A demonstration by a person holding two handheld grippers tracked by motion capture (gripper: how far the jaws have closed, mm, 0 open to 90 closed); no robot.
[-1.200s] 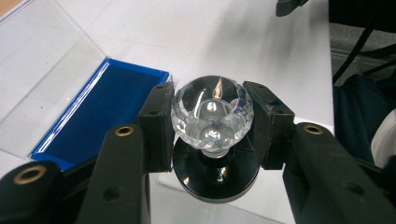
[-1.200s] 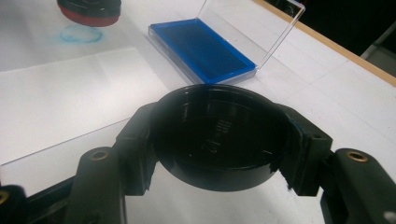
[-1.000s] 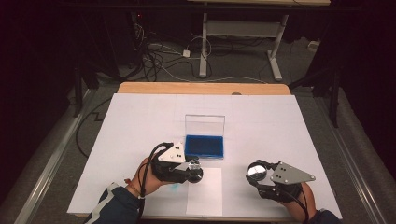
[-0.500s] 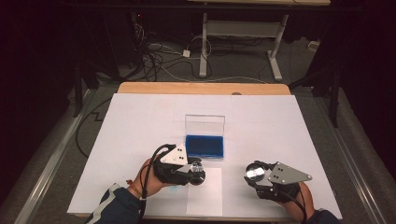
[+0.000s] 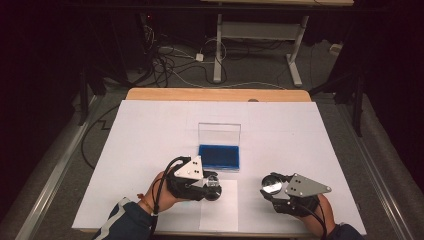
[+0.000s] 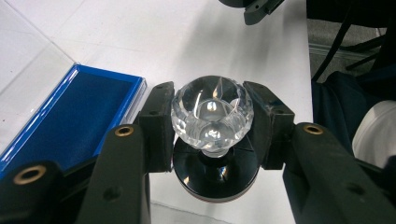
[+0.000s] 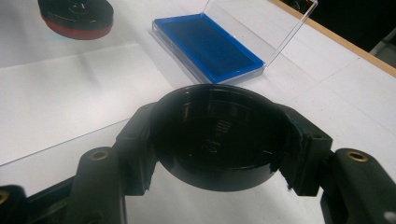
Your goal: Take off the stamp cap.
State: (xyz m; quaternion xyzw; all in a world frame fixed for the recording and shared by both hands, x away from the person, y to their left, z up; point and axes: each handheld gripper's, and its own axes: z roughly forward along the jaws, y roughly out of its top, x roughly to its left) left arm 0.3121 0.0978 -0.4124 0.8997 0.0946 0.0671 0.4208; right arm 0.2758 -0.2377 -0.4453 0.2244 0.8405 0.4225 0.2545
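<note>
Left gripper (image 6: 212,116) clamped the stamp's crystal knob (image 6: 212,112); right gripper (image 7: 217,140) gripped its black cap (image 7: 217,135), exposing the stamp for the blue ink pad (image 5: 218,156).

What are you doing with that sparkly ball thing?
A person holds a gripper in each hand over a white table. The left gripper is shut on the clear faceted knob of a stamp, whose round black base sits just below. The right gripper is shut on a round black cap, hollow side showing. An open blue ink pad with a clear lid lies just beyond, and a sheet of paper lies between the hands.
</note>
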